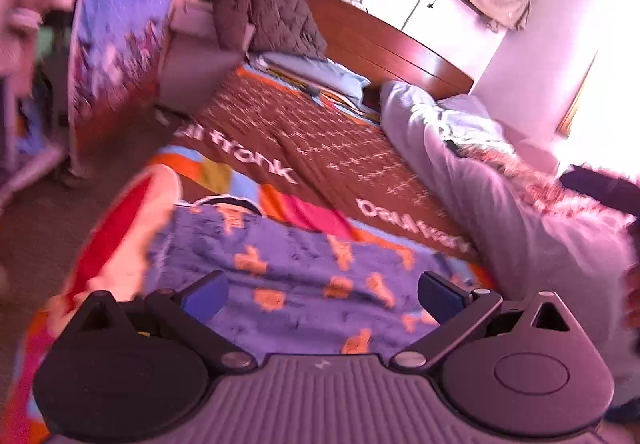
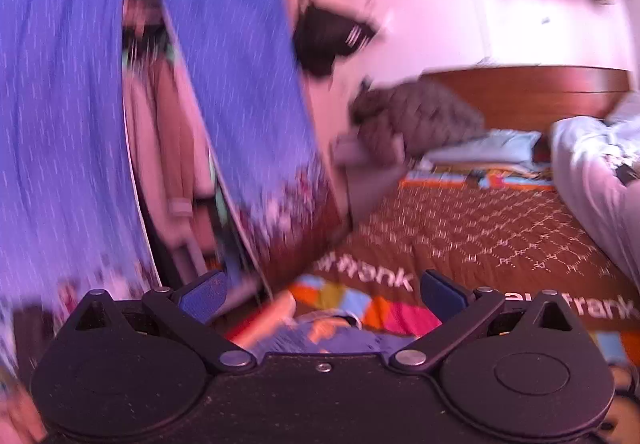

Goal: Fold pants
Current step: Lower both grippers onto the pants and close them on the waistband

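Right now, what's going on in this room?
A person is holding two grippers over a bed, about to fold pants. The purple pants with orange marks lie on the bedspread near the bed's foot. The left gripper hovers open just above them, and the right gripper is open too. Neither holds any fabric.

Left wrist camera looks close down over the purple patterned pants (image 1: 304, 276) toward the headboard (image 1: 384, 44) at upper centre. Right wrist camera sits lower, facing the blue curtain (image 2: 240, 104); both share the brown bedspread (image 2: 480, 236).
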`<state>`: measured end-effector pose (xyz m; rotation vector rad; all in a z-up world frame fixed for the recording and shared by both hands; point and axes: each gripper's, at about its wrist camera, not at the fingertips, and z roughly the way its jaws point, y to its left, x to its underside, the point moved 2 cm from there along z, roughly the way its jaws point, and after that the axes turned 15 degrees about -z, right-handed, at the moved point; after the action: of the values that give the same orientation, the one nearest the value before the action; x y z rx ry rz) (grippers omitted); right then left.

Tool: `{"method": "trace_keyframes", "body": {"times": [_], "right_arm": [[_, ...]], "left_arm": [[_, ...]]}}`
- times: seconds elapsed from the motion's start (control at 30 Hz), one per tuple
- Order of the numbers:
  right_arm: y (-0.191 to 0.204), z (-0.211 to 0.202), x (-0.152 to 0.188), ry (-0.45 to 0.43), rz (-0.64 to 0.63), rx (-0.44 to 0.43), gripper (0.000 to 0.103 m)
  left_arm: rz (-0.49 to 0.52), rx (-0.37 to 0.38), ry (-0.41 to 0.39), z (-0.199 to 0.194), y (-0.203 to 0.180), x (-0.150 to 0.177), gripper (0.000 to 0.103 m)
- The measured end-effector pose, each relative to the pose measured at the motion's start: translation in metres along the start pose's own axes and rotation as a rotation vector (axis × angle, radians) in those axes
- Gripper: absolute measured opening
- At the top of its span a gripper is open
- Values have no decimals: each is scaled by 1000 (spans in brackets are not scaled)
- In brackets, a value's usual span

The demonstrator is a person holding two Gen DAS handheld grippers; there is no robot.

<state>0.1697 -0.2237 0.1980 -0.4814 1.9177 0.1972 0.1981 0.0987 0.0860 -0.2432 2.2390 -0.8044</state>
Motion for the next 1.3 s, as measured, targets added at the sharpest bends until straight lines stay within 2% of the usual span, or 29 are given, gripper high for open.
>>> {"method": "trace_keyframes", "body": {"times": [0.03, 0.1, 0.17, 0.27, 0.33, 0.47, 0.53, 0.67, 0.77, 0.83, 0.87, 0.9, 0.93, 0.97, 1.0, 1.03, 1.1, 1.13, 1.23, 1.3], "right_arm": [[-9, 18, -2, 42, -33, -2, 102], [-26, 63, 1, 138, -130, -25, 102], [-42, 106, 14, 218, -225, -62, 102], [-64, 171, 60, 293, -287, -163, 102], [-82, 209, 85, 349, -285, -204, 96], [-114, 274, 126, 413, -227, -258, 90], [-126, 297, 141, 430, -203, -276, 88], [-141, 347, 169, 527, -187, -287, 75], [-145, 372, 185, 570, -196, -331, 72], [-142, 382, 188, 586, -224, -351, 71], [-142, 387, 189, 596, -233, -359, 68], [-141, 391, 191, 612, -228, -374, 57], [-140, 395, 193, 632, -222, -392, 44], [-137, 398, 195, 650, -227, -394, 40], [-134, 399, 197, 654, -235, -386, 31], [-132, 399, 197, 653, -240, -378, 16], [-130, 399, 195, 651, -249, -351, 2], [-128, 397, 192, 656, -257, -325, 2], [-123, 389, 178, 597, -292, -274, 1], [-124, 385, 170, 559, -290, -255, 1]], "left_arm": [[4, 0, 6, 13, 5, -12, 103], [87, -44, -9, 41, 6, -31, 103], [239, -129, -58, 70, 4, -48, 103], [448, -220, -92, 117, -5, -65, 103], [533, -255, -55, 159, -4, -75, 103], [572, -292, 73, 229, 7, -80, 103], [623, -310, 149, 262, 17, -78, 102], [706, -359, 210, 295, 43, -72, 84], [710, -342, 307, 312, 51, -71, 69], [721, -330, 366, 321, 55, -71, 54], [722, -324, 395, 323, 56, -69, 38], [717, -322, 416, 323, 56, -67, 21], [709, -313, 422, 323, 56, -65, 16], [709, -309, 420, 322, 56, -64, 10], [720, -312, 408, 320, 54, -62, 3], [734, -324, 389, 319, 52, -60, 1], [747, -339, 334, 313, 47, -58, 0], [751, -340, 302, 309, 44, -59, 0], [740, -344, 236, 302, 36, -64, 0], [754, -376, 176, 299, 33, -68, 0]]}}
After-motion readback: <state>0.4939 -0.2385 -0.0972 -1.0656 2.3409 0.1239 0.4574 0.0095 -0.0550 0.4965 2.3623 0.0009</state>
